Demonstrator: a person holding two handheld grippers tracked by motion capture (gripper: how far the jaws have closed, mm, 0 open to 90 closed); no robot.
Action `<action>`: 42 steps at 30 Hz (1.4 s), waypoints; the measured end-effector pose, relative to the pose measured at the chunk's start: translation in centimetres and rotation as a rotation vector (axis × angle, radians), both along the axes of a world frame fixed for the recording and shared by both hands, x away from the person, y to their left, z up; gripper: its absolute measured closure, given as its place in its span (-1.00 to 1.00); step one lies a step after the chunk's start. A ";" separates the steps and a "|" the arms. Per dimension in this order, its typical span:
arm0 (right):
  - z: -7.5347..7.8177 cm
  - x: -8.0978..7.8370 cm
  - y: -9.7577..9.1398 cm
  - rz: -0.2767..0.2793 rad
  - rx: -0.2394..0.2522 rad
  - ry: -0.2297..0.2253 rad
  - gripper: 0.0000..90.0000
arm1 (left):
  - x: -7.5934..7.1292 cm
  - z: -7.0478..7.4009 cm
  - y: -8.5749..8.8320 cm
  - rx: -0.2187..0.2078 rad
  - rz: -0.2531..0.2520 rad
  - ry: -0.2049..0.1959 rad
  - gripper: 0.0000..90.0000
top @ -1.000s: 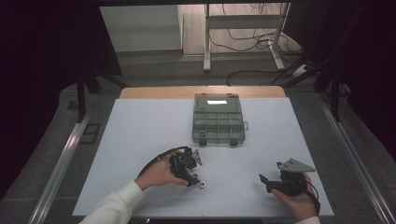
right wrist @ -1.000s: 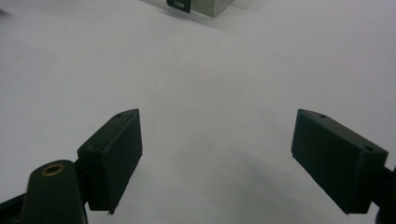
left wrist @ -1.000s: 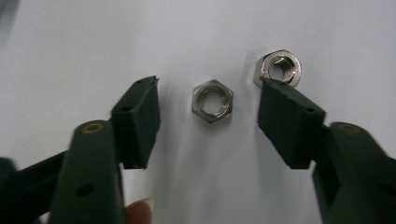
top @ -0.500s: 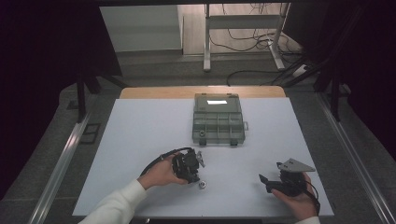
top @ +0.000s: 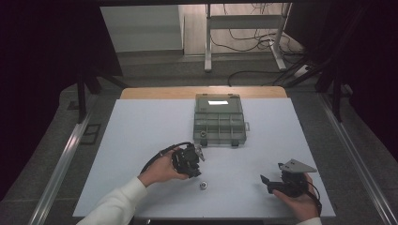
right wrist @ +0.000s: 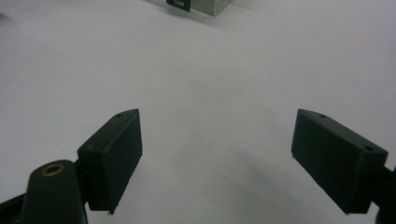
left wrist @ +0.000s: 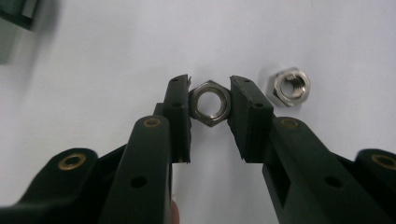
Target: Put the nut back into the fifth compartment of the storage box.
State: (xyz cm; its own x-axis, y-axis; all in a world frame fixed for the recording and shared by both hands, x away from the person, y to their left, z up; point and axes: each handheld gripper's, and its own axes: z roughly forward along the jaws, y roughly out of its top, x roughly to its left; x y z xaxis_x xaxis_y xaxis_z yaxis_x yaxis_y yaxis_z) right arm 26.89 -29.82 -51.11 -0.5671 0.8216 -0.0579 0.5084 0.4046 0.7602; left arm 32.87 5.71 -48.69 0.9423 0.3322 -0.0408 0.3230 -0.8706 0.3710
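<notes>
On the white counter [top: 141, 136], the left gripper [left wrist: 210, 100] has its two black jaws closed against opposite flats of a small silver hexagonal metal nut [left wrist: 210, 102], held on edge so its threaded hole faces the camera. A second silver hexagonal nut [left wrist: 291, 87] lies on the counter just beside the right-hand jaw in the left gripper view; in the high view it sits near the left gripper [top: 199, 154], toward the person. A grey-green compartmented plastic organiser box [top: 219, 120] rests farther back, near the counter's middle. The right gripper [right wrist: 217, 154] has its jaws spread wide with nothing between them, low over bare counter, well apart from the nuts, held in the person's right hand [top: 300, 204].
</notes>
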 end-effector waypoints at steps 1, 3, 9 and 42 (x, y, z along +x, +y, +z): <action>0.0 0.0 0.0 0.000 0.000 0.000 -0.63 | 0.2 0.2 0.0 -0.004 0.007 0.001 0.56; 0.0 0.0 0.0 0.000 0.000 0.001 -0.63 | 0.6 0.7 0.1 -0.021 0.013 0.003 0.56; 0.0 0.0 0.0 0.000 0.000 0.002 -0.63 | 1.8 1.7 0.1 -0.024 0.038 -0.017 0.56; -0.1 0.0 0.0 0.008 0.003 -0.001 -0.63 | 8.8 4.4 -0.4 -0.057 0.187 -0.040 0.56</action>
State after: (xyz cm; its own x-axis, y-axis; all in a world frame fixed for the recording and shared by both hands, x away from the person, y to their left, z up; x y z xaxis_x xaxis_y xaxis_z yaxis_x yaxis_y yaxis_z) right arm 26.93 -29.86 -51.16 -0.5740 0.8169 -0.0563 0.5039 0.4066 0.7621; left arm 41.62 5.33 -44.29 0.8658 0.4995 -0.0282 0.4609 -0.7744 0.4334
